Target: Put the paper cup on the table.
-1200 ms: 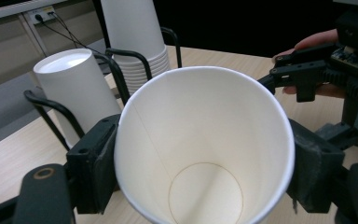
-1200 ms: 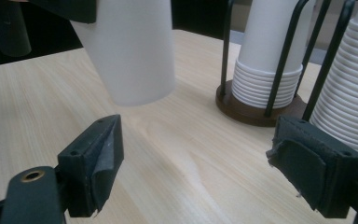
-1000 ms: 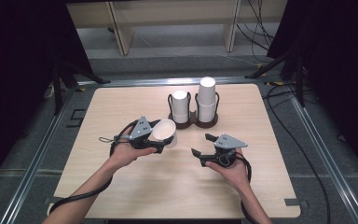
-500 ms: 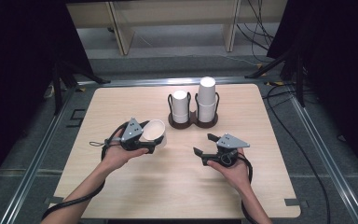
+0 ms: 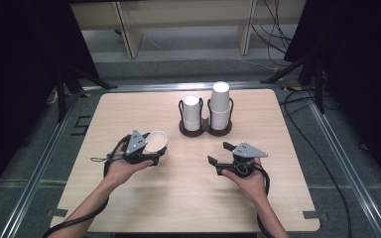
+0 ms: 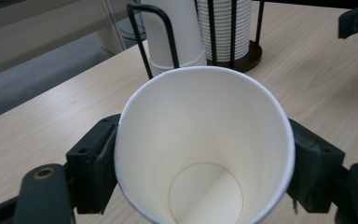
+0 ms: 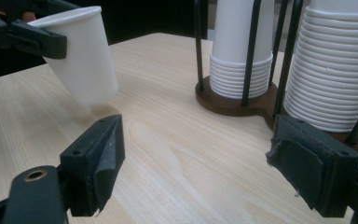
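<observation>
A single white paper cup (image 5: 156,141) is gripped by its rim between the jaws of my left gripper (image 5: 155,148), left of the table's middle. In the left gripper view I look into the cup's (image 6: 205,140) empty inside, with a black pad (image 6: 95,163) pressed on each side. From the right gripper view the cup (image 7: 81,60) hangs tilted, its base close above the wood. My right gripper (image 5: 218,152) rests right of centre, jaws wide apart with nothing between them (image 7: 205,168).
A dark wire holder (image 5: 206,130) stands at the table's far middle with two stacks of upside-down white cups, a short one (image 5: 192,113) and a taller one (image 5: 220,104). Light wooden table top (image 5: 188,198) lies around both hands. Cables trail off the right edge.
My left hand has carried the cup leftward and a little lower, away from the holder. The right hand has stayed where it was.
</observation>
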A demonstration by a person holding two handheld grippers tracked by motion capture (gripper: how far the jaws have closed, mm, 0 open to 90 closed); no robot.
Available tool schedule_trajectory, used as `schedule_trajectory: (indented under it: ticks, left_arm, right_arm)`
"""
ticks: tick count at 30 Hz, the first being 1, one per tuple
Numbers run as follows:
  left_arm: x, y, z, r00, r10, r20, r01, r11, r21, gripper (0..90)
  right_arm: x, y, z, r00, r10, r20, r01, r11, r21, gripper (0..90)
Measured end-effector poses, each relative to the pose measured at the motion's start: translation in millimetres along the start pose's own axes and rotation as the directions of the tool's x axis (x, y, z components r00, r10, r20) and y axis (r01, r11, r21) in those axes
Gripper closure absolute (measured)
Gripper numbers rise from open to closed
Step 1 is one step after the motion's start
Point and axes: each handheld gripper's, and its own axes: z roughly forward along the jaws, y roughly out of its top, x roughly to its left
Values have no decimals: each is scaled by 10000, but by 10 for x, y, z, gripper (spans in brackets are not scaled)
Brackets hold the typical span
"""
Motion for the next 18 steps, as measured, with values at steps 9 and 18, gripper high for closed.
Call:
schedule_trajectory:
  ticks: [9, 18]
  left_arm:
    - [22, -90, 30, 9997, -89, -230, 97, 9993, 365, 225]
    - [26, -137, 71, 9997, -122, -202, 131, 9990, 436, 223]
  right_arm:
    - [-15, -5, 2, 9999, -107, 127, 108, 9999, -69, 185]
    - [-13, -8, 12, 9999, -100, 24, 100, 9999, -28, 184]
